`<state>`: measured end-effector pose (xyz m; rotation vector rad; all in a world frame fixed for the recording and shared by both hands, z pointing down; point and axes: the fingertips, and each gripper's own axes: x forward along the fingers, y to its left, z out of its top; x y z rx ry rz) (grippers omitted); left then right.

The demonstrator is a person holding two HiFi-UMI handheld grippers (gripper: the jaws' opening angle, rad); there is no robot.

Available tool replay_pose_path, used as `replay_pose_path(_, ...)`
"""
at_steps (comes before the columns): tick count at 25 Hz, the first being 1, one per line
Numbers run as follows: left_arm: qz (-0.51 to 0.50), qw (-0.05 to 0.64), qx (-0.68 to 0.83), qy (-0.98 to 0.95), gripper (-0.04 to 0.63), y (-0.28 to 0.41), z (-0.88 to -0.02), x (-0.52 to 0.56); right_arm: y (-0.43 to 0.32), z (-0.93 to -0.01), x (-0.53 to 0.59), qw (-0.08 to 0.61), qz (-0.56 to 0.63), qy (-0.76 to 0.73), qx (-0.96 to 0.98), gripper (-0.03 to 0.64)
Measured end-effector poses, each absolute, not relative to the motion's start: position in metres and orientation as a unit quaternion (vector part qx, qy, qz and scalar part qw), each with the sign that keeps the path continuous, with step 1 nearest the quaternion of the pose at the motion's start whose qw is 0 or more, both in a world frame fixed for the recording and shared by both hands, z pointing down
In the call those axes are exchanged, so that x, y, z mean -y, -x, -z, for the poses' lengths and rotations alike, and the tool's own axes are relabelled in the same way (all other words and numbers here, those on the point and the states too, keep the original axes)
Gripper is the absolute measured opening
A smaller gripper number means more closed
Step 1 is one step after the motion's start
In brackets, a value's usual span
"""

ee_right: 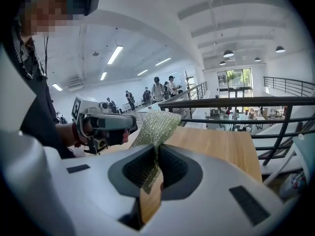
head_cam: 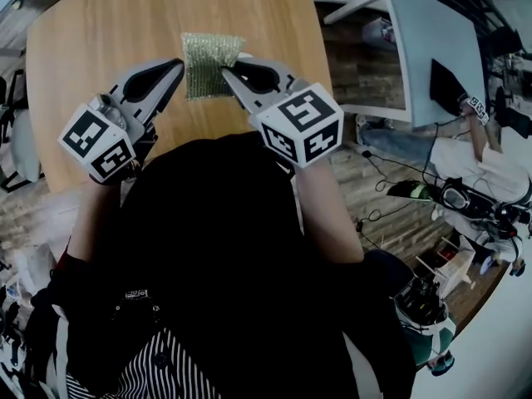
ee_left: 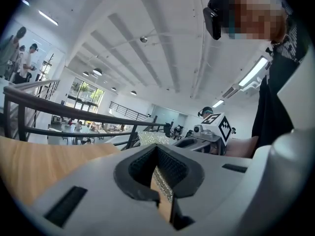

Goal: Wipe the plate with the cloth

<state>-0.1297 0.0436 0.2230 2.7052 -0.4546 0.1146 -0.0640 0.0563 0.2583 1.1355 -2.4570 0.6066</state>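
A glittery green-gold cloth (head_cam: 209, 56) hangs stretched between my two grippers above the round wooden table (head_cam: 91, 32). The left gripper (head_cam: 176, 67) is shut on the cloth's left edge, and the right gripper (head_cam: 227, 74) is shut on its right edge. In the left gripper view a strip of cloth (ee_left: 162, 183) sits pinched between the shut jaws of the left gripper (ee_left: 158, 148), with the right gripper's marker cube (ee_left: 217, 126) beyond. The right gripper (ee_right: 157, 149) clamps the cloth (ee_right: 156, 127) in its own view, with the left gripper (ee_right: 106, 124) opposite. No plate shows in any view.
To the right of the table a white board (head_cam: 432, 48) leans over the wooden floor. Cables and equipment (head_cam: 465, 198) lie on the floor at the right. A dark railing (ee_right: 236, 102) runs behind the table, with people standing far off.
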Motion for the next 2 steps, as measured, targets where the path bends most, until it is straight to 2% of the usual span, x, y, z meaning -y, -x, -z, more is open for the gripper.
replay_pose_path(2,-0.042,0.194,0.159,-0.967,-0.006,0.1288,-0.2230,-0.0446,0.0661,-0.2594,-0.0562,0.185,-0.216,-0.400,0.871,0.037)
